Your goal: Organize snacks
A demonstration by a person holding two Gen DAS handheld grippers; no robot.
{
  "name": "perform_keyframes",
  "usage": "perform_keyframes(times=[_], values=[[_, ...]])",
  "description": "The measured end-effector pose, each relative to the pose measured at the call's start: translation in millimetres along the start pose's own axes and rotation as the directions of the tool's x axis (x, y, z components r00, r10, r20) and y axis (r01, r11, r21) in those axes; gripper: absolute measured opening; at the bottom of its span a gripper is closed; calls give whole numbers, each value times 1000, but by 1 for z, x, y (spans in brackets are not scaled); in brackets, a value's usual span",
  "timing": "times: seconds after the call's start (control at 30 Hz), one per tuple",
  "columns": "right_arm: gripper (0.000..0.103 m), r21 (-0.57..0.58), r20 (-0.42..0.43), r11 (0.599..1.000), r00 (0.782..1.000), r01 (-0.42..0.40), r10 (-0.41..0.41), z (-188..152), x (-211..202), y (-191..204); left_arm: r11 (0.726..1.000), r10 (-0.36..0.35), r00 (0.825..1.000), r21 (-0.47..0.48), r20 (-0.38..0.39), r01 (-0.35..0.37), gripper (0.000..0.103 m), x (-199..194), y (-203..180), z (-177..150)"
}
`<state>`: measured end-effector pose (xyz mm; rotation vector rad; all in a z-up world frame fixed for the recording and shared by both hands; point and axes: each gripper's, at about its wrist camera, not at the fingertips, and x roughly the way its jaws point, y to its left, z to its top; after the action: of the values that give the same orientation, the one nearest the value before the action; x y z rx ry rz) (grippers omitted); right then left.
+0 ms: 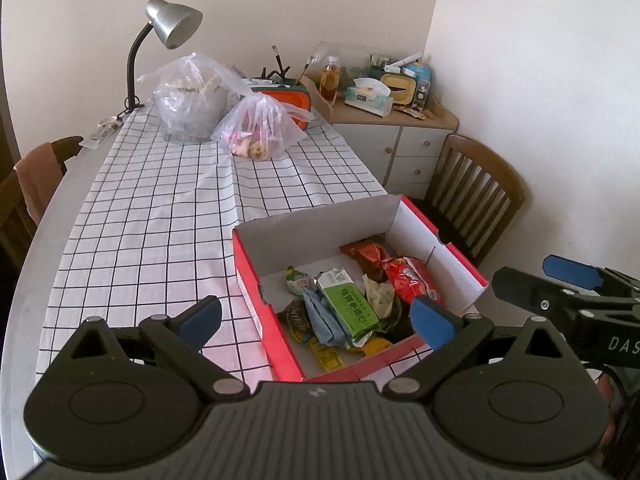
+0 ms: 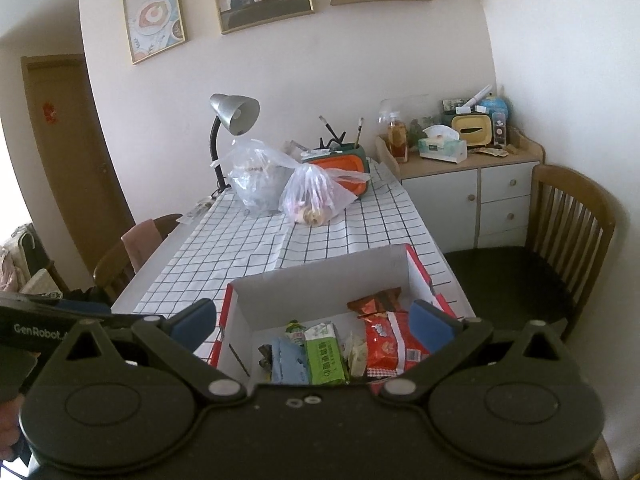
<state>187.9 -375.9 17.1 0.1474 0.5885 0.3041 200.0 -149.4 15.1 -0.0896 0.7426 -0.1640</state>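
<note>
A red cardboard box with a white inside stands on the checked tablecloth near the table's front right. It holds several snack packets: a green pack, a red pack, a brown wrapper and a blue pack. My left gripper is open and empty, just above the box's near side. My right gripper is open and empty, above the same box. The green pack and red pack lie between its fingers in view. The right gripper also shows in the left wrist view.
Two clear plastic bags with food sit at the table's far end beside a grey desk lamp and an orange organiser. A wooden chair stands right of the table, another on the left. A cabinet with clutter is behind.
</note>
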Motion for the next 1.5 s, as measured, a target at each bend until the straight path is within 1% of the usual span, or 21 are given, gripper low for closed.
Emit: perform_keyframes(times=[0.47, 1.23, 1.5], values=[[103, 23, -15, 1000, 1000, 12, -12, -3, 1, -1, 1000, -5, 1000, -15, -12, 5, 102, 4, 1, 0], [103, 43, -15, 999, 1000, 29, -28, -5, -1, -2, 1000, -19, 1000, -10, -19, 19, 101, 4, -3, -2], [103, 51, -11, 998, 999, 47, -46, -7, -3, -4, 999, -33, 999, -4, -16, 33, 101, 4, -4, -1]])
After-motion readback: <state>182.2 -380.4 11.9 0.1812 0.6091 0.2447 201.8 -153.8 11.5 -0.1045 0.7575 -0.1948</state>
